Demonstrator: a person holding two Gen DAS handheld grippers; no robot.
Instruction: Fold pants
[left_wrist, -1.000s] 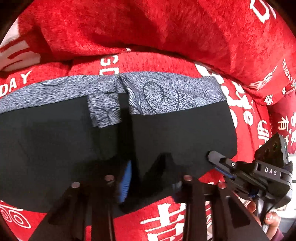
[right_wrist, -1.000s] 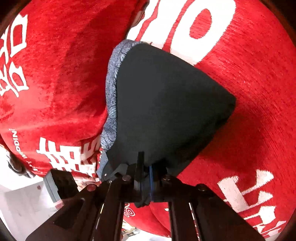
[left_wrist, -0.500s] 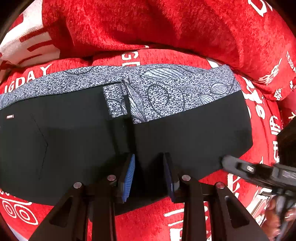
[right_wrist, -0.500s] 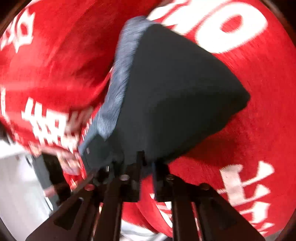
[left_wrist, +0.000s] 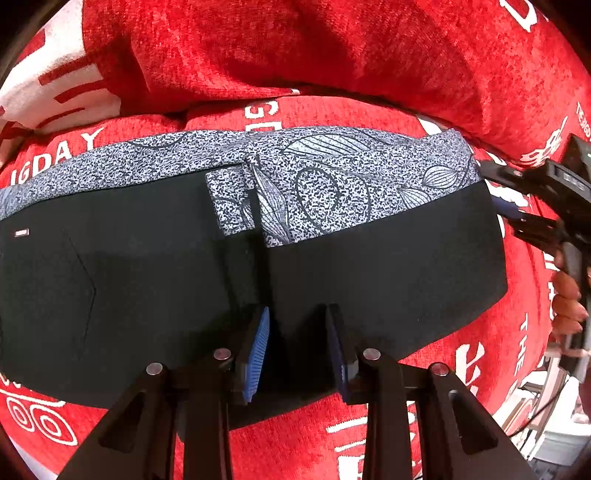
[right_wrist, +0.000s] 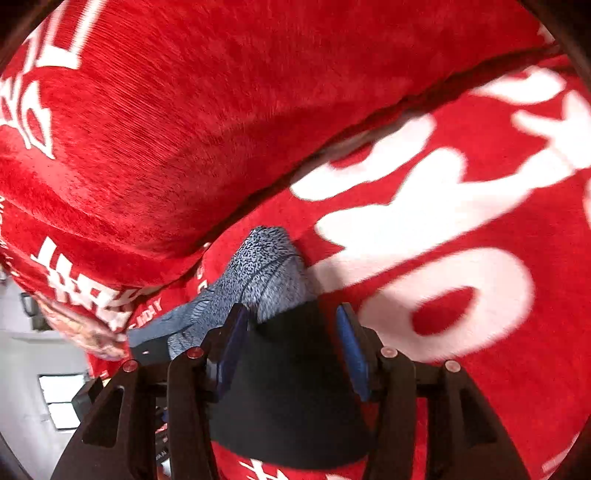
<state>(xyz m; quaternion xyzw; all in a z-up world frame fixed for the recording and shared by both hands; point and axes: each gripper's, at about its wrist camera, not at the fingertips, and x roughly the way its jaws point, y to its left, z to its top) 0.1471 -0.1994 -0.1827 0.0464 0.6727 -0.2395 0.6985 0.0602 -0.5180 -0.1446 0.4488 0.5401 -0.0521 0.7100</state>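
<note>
The black pants with a grey speckled leaf-print waistband (left_wrist: 314, 192) are lying folded on the red plush sofa cover (left_wrist: 369, 48), looking soft and limp, best pinched at an edge, while the left hand-held gripper (left_wrist: 297, 325) and right hand-held gripper (right_wrist: 291, 332) are hovering spread, holding nothing.

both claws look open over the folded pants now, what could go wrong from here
The left claw sits open with black fabric of the pants between its pads; pulling away may snag and undo the fold. The right claw straddles the pants' corner and could drag it across the red blanket.
</note>
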